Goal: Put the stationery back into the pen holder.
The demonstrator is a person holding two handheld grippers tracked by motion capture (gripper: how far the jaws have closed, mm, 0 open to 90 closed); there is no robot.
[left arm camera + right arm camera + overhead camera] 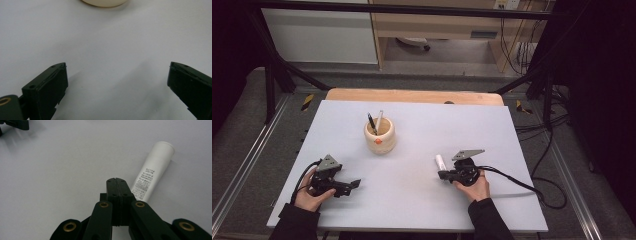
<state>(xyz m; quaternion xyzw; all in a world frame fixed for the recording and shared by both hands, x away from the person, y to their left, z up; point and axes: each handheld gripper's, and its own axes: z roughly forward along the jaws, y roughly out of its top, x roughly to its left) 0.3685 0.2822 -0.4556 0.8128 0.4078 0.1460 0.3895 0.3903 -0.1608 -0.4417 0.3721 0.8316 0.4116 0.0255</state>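
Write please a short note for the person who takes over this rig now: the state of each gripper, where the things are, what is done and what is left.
Left gripper: open, nothing between its jaws, resting low at the table's near left.
Right gripper: jaws shut together, with nothing in them. The white tube lies flat on the table just beside its tips, not gripped.
Wooden cup: upright at the middle of the table, farther back, with two pens standing in it.
Done: two pens are in the cup.
Left, probably: open the right gripper, pick up the tube and put it in the cup too.
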